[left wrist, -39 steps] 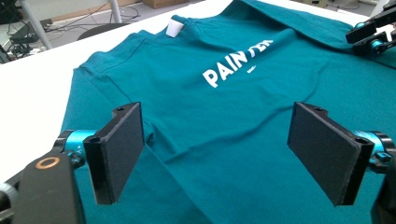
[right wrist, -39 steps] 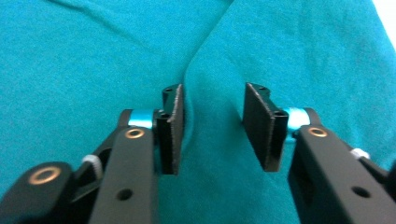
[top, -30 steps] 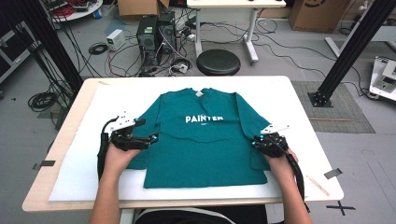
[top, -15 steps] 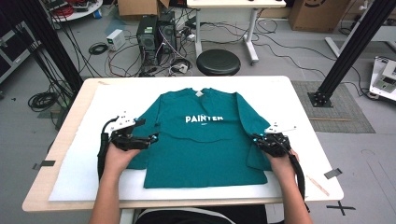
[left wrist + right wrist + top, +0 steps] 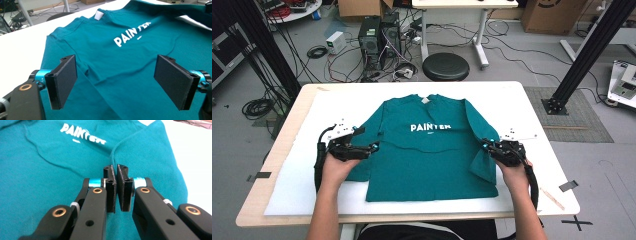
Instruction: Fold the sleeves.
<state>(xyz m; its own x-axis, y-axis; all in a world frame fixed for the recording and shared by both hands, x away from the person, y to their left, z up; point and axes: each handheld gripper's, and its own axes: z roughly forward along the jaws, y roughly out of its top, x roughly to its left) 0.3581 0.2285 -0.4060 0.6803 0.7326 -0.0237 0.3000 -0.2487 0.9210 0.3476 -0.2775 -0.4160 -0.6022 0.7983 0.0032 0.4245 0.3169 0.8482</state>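
Lying flat on a white sheet (image 5: pixel 302 195) that covers the wooden worktop (image 5: pixel 257 210), a teal T-shirt (image 5: pixel 427 160) faces up with its collar toward the far edge and the white word PAINTER (image 5: pixel 430 127) across its chest. A small white label (image 5: pixel 99 15) shows inside the collar in the left gripper view. The shirt's sleeve on the right side of the high view is folded inward over the body, making a slanted flap.

The left tongs (image 5: pixel 371 148) sit at the shirt's left sleeve, held in the person's left hand (image 5: pixel 337 167). In the left gripper view the two black pads (image 5: pixel 66 80) stand wide apart just above the teal cloth, with nothing pinched between them, so these tongs are open.

The right tongs (image 5: pixel 485 145) rest at the folded sleeve on the other side, held in the person's right hand (image 5: pixel 514 172). In the right gripper view their jaws have just been closing and now stand almost together, a thin gap left between the pads (image 5: pixel 110 192). They are closed. Whether a fold of sleeve fabric is caught in that gap cannot be told; teal cloth lies directly beneath and beyond them.

Beyond the worktop, a round black stool (image 5: pixel 446 66) stands on the grey floor among cables
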